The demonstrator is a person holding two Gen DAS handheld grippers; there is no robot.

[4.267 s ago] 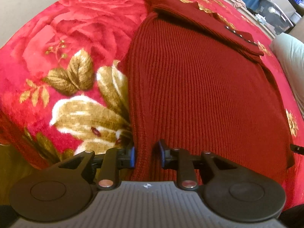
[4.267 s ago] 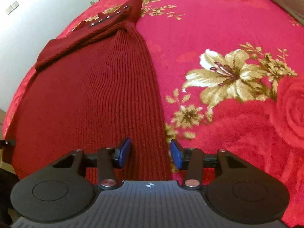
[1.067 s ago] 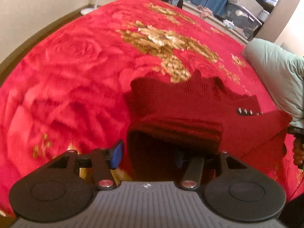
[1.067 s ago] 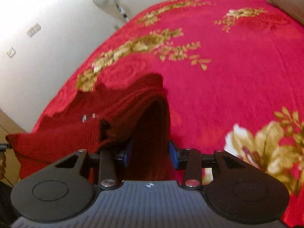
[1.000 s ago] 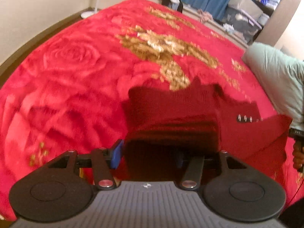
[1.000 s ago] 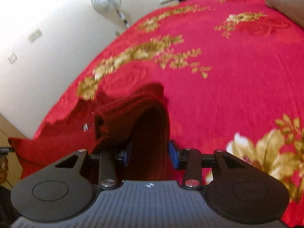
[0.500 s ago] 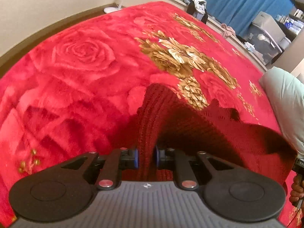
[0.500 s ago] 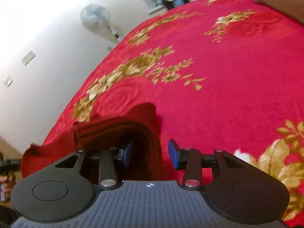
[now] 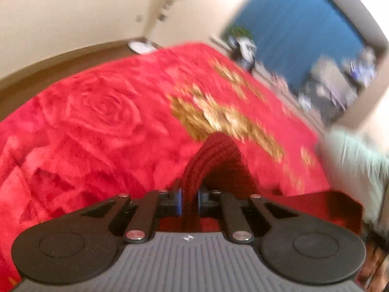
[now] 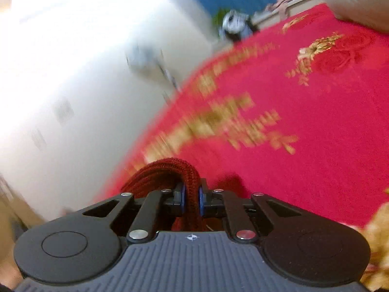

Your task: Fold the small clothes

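Arching up between both tongs (image 9: 189, 203) (image 10: 191, 200), dark red knit (image 9: 216, 155) lengthwise across.

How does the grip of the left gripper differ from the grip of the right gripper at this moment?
The sweater rises as a narrow upright ridge from the left gripper, but curls left as a thick roll from the right gripper. Both are shut on its dark red knit above the red blanket.
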